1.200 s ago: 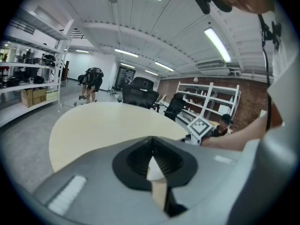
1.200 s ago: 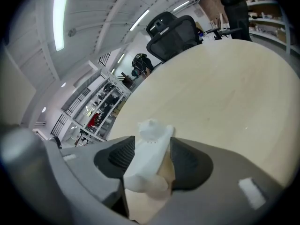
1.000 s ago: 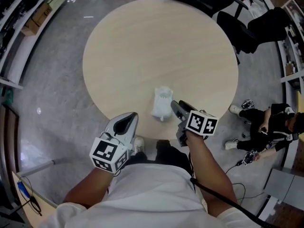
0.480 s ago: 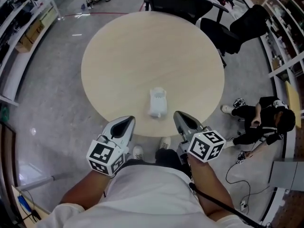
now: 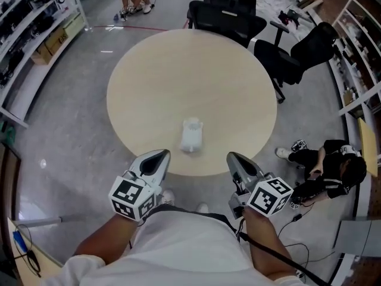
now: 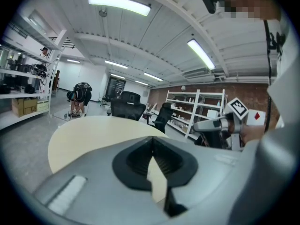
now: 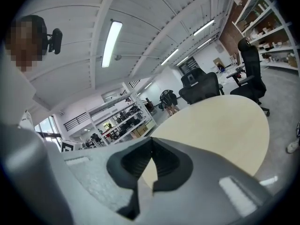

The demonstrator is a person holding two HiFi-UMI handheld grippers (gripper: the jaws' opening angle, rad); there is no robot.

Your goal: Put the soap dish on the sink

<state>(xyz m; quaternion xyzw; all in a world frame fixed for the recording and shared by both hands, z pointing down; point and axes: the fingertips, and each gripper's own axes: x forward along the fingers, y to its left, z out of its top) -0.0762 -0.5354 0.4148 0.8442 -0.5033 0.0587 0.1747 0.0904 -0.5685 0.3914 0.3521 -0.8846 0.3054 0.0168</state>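
A white soap dish (image 5: 191,134) lies on the round beige table (image 5: 190,70), close to its near edge, with nothing touching it. My left gripper (image 5: 156,156) is shut and empty, held off the table's near rim to the left of the dish. My right gripper (image 5: 236,158) is also shut and empty, off the rim to the right of the dish. In the left gripper view the jaws (image 6: 151,146) meet at the tips over the table top (image 6: 89,135), and the right gripper (image 6: 218,124) shows at the right. The right gripper view shows its closed jaws (image 7: 151,151) before the table (image 7: 220,125). No sink is in view.
Black office chairs (image 5: 229,14) stand behind the table and at its back right (image 5: 306,49). A person (image 5: 330,165) sits on the floor to the right, with cables nearby. Shelving (image 5: 36,34) lines the left wall, and more racks (image 5: 363,46) stand at the right.
My right gripper was at the soap dish on the table; it has pulled back off the near edge and risen, leaving the dish lying there. The left gripper rose slightly.
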